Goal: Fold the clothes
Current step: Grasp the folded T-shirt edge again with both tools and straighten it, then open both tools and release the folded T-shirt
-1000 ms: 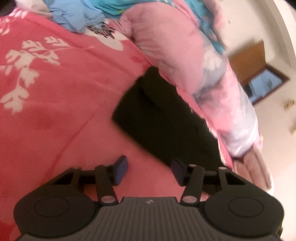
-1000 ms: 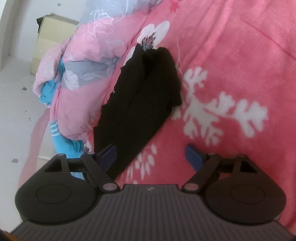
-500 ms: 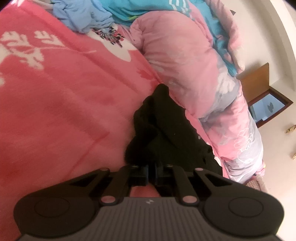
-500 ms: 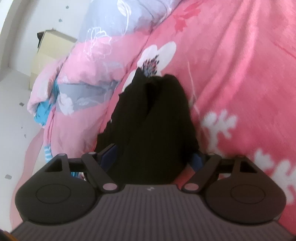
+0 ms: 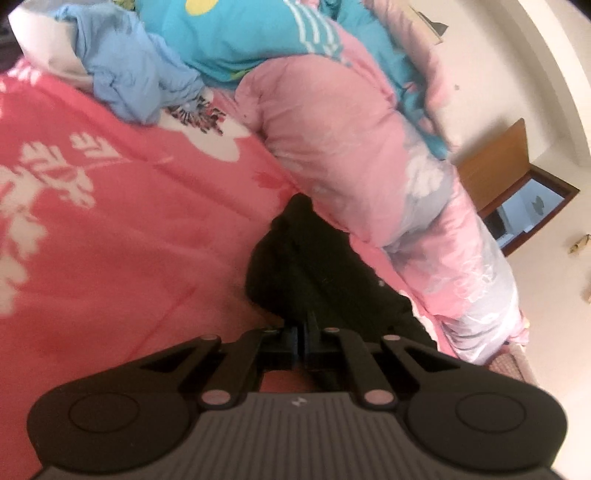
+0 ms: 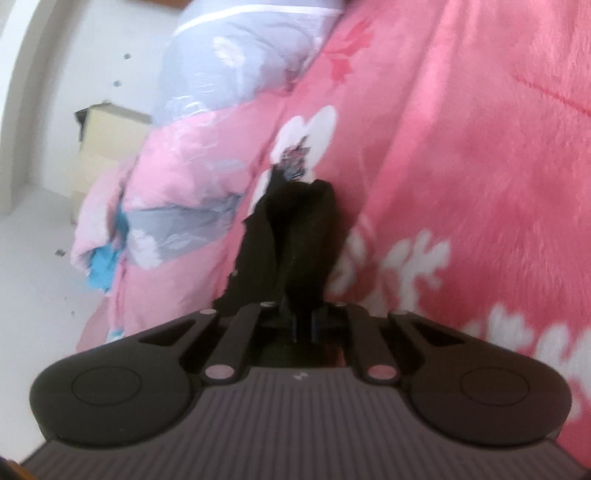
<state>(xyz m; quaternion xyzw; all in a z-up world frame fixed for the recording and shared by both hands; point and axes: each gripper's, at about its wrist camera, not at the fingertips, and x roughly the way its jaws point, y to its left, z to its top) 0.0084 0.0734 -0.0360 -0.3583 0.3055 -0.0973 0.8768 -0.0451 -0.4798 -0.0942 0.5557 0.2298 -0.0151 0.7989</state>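
Observation:
A black garment (image 5: 314, 269) lies bunched on the red flowered blanket (image 5: 110, 240), against a rolled pink quilt (image 5: 351, 147). My left gripper (image 5: 300, 341) is shut on the garment's near edge. In the right wrist view the same black garment (image 6: 295, 236) is drawn up into a narrow ridge, and my right gripper (image 6: 304, 326) is shut on its near end. Both pairs of jaws are pinched together with black cloth between them.
A teal garment (image 5: 240, 33) and a light blue garment (image 5: 129, 74) lie heaped at the far end of the bed. A wooden door (image 5: 498, 166) and pale floor lie beyond the quilt. A cardboard box (image 6: 107, 147) stands on the floor off the bed.
Both grippers went from open to shut on the black garment. The left closed first, then the right. The garment has been pulled from flat into a bunched ridge.

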